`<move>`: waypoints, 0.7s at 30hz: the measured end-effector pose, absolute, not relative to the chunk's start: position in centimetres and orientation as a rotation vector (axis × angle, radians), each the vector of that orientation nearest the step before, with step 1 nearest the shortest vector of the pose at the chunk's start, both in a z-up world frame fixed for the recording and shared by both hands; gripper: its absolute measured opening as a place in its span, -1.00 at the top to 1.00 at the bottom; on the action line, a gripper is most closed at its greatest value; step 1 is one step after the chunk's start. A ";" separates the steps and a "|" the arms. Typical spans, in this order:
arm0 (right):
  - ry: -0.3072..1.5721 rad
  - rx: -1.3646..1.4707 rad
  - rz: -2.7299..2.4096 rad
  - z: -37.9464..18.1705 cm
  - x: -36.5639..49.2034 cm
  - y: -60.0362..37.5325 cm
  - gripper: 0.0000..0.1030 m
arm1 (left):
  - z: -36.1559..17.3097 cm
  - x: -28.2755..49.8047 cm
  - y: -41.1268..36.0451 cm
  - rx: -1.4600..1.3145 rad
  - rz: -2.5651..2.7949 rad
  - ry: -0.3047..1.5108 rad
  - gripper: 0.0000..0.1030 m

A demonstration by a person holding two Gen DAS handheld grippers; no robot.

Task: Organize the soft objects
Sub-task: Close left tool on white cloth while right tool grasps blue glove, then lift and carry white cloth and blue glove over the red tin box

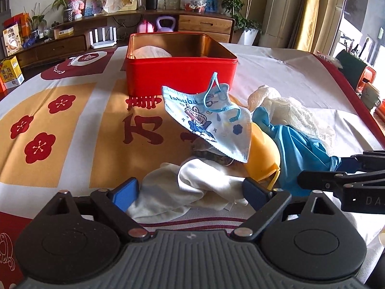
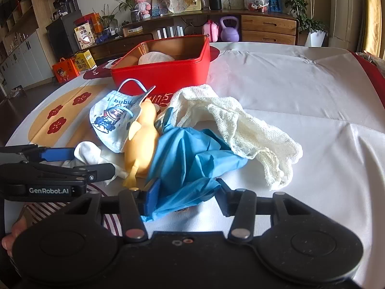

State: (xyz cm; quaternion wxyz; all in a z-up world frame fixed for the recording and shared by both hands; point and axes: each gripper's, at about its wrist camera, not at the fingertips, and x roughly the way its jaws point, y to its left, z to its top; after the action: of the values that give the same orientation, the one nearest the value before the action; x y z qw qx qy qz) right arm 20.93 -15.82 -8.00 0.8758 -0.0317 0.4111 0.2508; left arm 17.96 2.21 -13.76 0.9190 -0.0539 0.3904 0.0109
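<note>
A heap of soft things lies on the tablecloth in front of a red tin (image 1: pixel 180 77) (image 2: pixel 158 72). A printed face mask (image 1: pixel 207 118) (image 2: pixel 113 120) leans on a yellow rubber toy (image 1: pixel 262 149) (image 2: pixel 142 139). My left gripper (image 1: pixel 190 192) (image 2: pixel 93 160) stands open, its blue pads on either side of a crumpled white cloth (image 1: pixel 192 187) (image 2: pixel 89 151). My right gripper (image 2: pixel 186 197) (image 1: pixel 327 168) is shut on the near end of a blue glove (image 2: pixel 190 154) (image 1: pixel 300 144), which bunches between its pads. White gauze (image 2: pixel 235 120) (image 1: pixel 293 113) drapes over the glove's far side.
A white bundle (image 1: pixel 151 51) lies inside the red tin. A brownish item (image 1: pixel 204 154) peeks out under the mask. Behind the table, a wooden sideboard (image 2: pixel 267 26) holds plants and boxes, with a purple kettlebell (image 2: pixel 229 31). A hand (image 2: pixel 12 231) shows at the lower left.
</note>
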 end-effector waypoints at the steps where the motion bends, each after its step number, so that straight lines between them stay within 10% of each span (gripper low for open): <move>1: 0.858 -0.065 0.523 -8.0 20.9 -15.8 0.14 | -13.8 18.1 2.1 -0.104 0.021 0.807 -0.64; 12: 0.831 -0.051 0.506 -7.2 20.5 -16.4 0.57 | -13.6 17.9 1.3 -0.046 -0.008 0.799 0.33; 21: 0.779 0.000 0.522 -5.6 19.9 -17.2 0.83 | -12.6 17.4 1.9 -0.101 -0.022 0.790 0.58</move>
State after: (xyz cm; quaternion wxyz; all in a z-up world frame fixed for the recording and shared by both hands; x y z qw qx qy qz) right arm 19.89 -17.19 -5.55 0.8921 -0.0001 0.3754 0.2515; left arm 17.39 1.86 -12.64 0.9216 -0.0494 0.3848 -0.0109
